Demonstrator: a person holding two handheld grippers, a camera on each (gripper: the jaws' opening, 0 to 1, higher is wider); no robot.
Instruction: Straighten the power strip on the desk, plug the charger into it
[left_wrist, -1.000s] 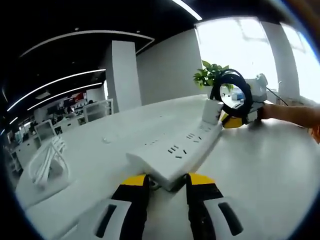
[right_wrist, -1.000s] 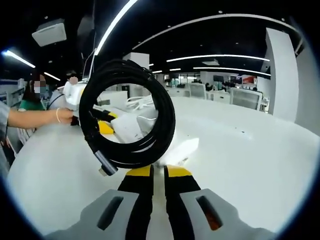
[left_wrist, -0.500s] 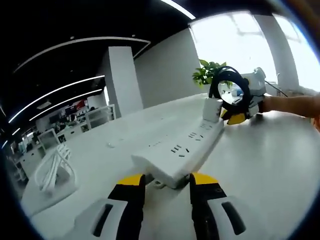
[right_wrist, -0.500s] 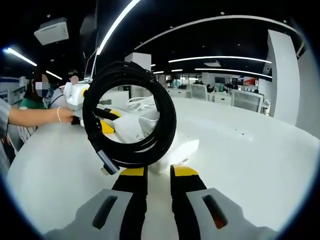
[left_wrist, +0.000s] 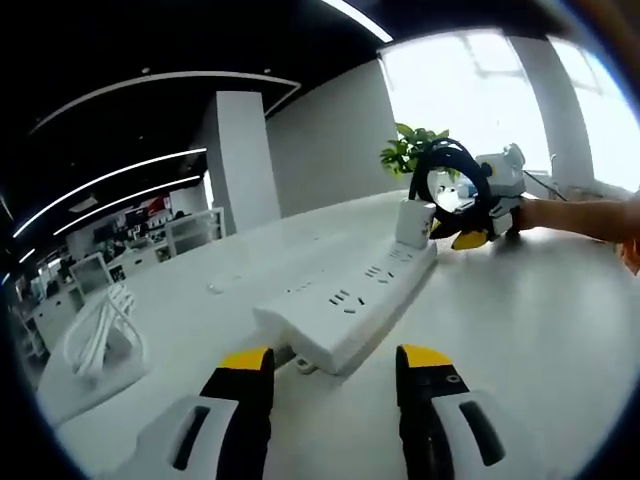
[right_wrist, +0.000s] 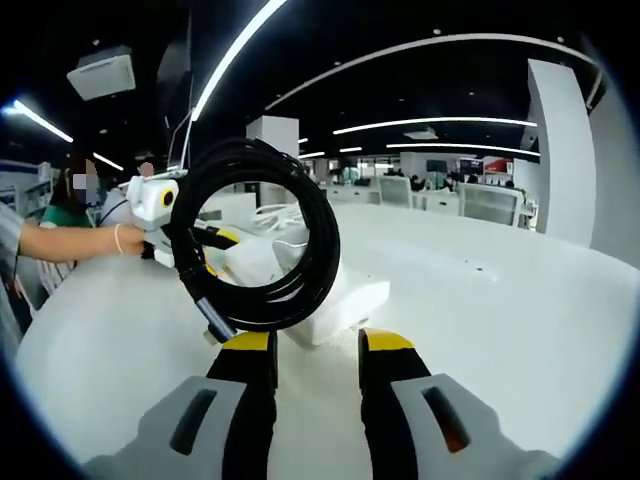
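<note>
A white power strip (left_wrist: 340, 310) lies on the white desk, running away from my left gripper (left_wrist: 335, 365). That gripper is open, and the strip's near end sits just beyond its yellow tips. A white charger (left_wrist: 413, 222) stands plugged in at the strip's far end, with its black cable coil (left_wrist: 450, 180) standing up behind it. In the right gripper view the coil (right_wrist: 265, 235) looms in front, with the charger (right_wrist: 262, 268) seen through it and the strip (right_wrist: 365, 293) below. My right gripper (right_wrist: 318, 345) is open just short of the charger, holding nothing.
A bundle of white cable (left_wrist: 95, 335) lies on the desk at left. A potted plant (left_wrist: 405, 150) stands behind the charger. A person's hand (right_wrist: 125, 238) holds the left gripper (right_wrist: 160, 205), and a forearm (left_wrist: 580, 215) reaches in from the right.
Both pairs of jaws have spread from nearly closed to open. The left let go of the strip's end and the right released at the charger and drew back slightly.
</note>
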